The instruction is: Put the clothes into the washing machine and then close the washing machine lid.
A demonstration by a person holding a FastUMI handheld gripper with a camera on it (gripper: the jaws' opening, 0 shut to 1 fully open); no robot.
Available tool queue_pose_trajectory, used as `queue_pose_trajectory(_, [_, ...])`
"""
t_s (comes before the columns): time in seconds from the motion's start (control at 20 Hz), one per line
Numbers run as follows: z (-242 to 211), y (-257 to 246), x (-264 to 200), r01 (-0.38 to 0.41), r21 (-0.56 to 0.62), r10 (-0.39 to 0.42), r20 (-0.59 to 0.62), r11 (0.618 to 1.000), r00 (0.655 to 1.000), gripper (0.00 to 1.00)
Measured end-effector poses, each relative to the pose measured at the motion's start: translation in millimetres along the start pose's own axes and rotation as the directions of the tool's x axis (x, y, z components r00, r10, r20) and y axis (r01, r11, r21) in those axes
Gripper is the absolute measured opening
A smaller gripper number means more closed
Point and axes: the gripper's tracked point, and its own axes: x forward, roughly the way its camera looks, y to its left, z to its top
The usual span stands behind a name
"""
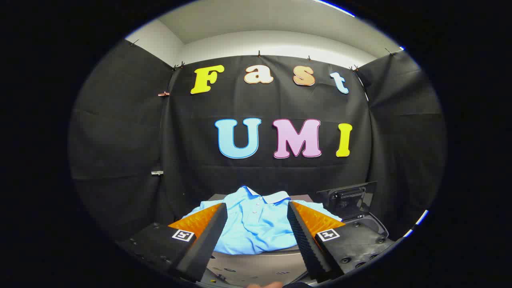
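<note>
Gripper [257, 212] held wide open, nothing gripped. Light blue polo shirt [256, 228] laid flat on table [260, 266] just ahead of and between fingers; washing machine [354, 200], lid raised, seen right of shirt.

The gripper [257, 208] is held level, pointing straight ahead along its own length, its two fingers spread wide apart with a broad gap between them. The left finger [208, 236] slants inward from the lower left, and the right finger [306, 236] mirrors it from the lower right (its inner face is ridged all the way along). Neither fingertip touches anything; both hang free in the air, and nothing is pinched between them. Each finger sits on a blocky mount that carries a small square marker. Low down, just behind the fingers, a sliver of the person's hand [266, 285] peeks in.
</note>
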Motion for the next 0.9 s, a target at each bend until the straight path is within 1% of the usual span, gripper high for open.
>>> queue_pose_trajectory(0.15, [-3, 6, 1, -0.015, 0.002, 0.015, -0.002, 1.000, 1.000, 0.95])
queue_pose_trajectory(0.45, [-7, 2, 5, -0.013, 0.020, 0.013, -0.004, 1.000, 1.000, 0.95])
queue_pose_trajectory(0.9, [-6, -6, 10, 0.013, 0.038, -0.013, -0.006, 0.999, 1.000, 0.95])
